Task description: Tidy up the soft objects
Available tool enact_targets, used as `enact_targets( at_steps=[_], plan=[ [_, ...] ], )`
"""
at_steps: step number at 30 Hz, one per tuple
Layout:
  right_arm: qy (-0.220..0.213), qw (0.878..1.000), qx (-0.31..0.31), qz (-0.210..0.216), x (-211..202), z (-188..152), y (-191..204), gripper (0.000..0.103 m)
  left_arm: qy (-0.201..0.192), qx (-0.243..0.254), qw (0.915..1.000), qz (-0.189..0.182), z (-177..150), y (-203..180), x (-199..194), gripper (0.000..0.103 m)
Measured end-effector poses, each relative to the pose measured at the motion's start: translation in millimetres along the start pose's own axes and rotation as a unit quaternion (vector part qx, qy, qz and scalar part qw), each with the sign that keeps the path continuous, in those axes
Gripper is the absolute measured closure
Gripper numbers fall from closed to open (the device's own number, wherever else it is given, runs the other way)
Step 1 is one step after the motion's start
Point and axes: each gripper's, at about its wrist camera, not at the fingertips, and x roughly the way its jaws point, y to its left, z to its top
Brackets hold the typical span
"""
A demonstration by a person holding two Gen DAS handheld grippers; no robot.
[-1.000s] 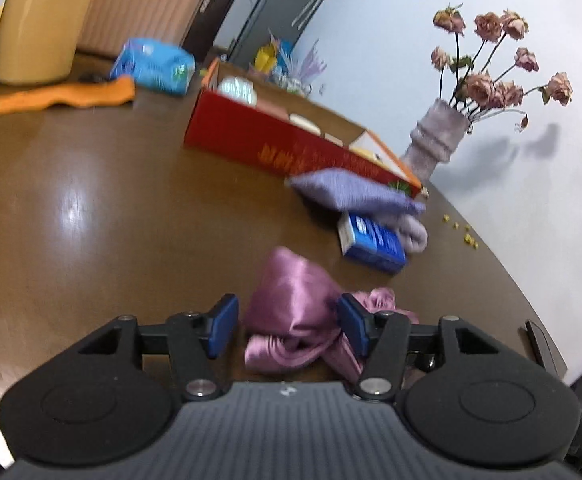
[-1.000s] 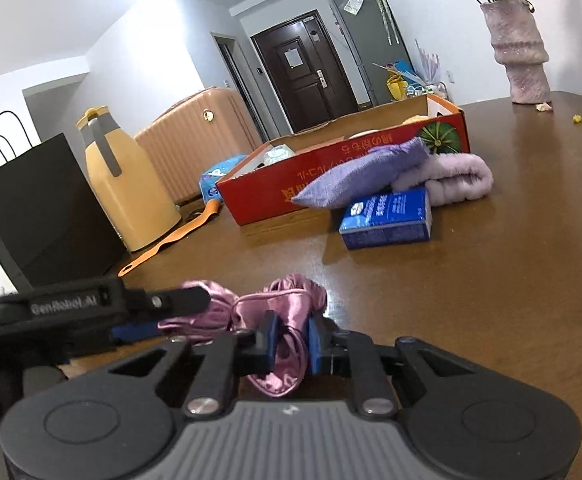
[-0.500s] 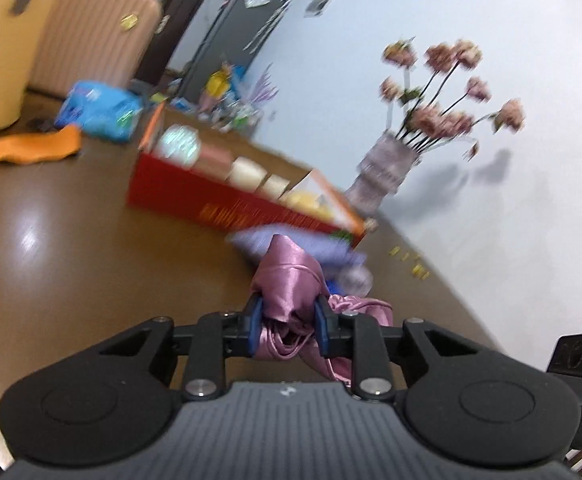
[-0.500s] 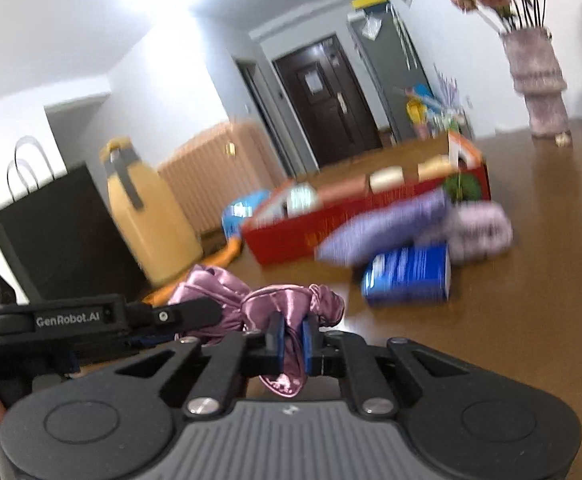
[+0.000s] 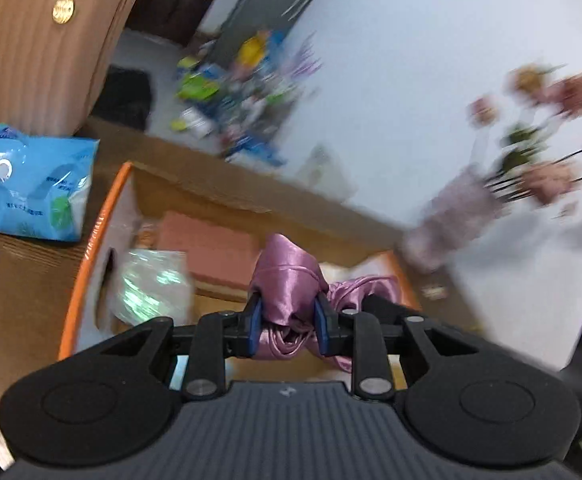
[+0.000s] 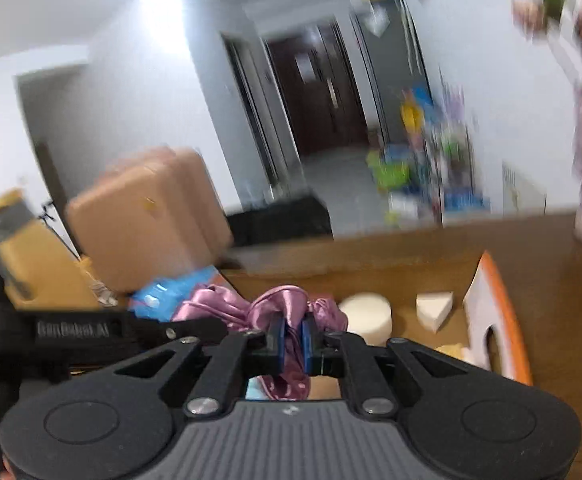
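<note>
Left gripper (image 5: 285, 326) and right gripper (image 6: 291, 338) jaws both pinching the pink satin cloth (image 5: 287, 280), long axis strung left-right between them, lower centre of frame, above the orange-rimmed box (image 5: 91, 248).

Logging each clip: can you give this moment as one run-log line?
left hand-held gripper: shut on pink satin cloth | right hand-held gripper: shut on same cloth | cloth: held over open cardboard box | view: motion-blurred

Looking like somebody's apartment: a pink suitcase (image 5: 39, 40) is standing by the wooden table (image 5: 23, 280), a dark front door (image 6: 319, 92) showing behind, dried roses in a vase (image 5: 463, 208).
</note>
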Motion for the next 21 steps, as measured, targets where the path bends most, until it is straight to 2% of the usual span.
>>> enact_targets(
  at_steps=[3,5,10,14,15,17,21],
  plan=[
    [0.054,0.997,0.047,-0.012,47,7,-18,0.095,0.036,0.006,0.9984,0.044,10,10,38,0.074],
    [0.082,0.995,0.052,-0.027,69,5,-23,0.094,0.047,0.014,0.9972,0.057,11,14,50,0.07],
    [0.095,0.993,0.056,-0.043,86,-3,-24,0.08,0.04,0.045,0.9961,0.065,13,16,57,0.054],
    [0.096,0.993,0.054,-0.05,81,-1,-23,0.075,0.037,0.06,0.9949,0.072,10,10,54,0.05],
    [0.094,0.993,0.054,-0.05,77,0,-22,0.074,0.034,0.061,0.995,0.072,10,8,51,0.045],
    [0.083,0.994,0.048,-0.049,60,5,-20,0.064,0.022,0.069,0.9946,0.074,10,1,39,0.042],
    [0.047,0.997,0.031,-0.059,9,18,-18,0.053,-0.009,0.101,0.9926,0.066,13,-21,-1,0.035]
  ],
)
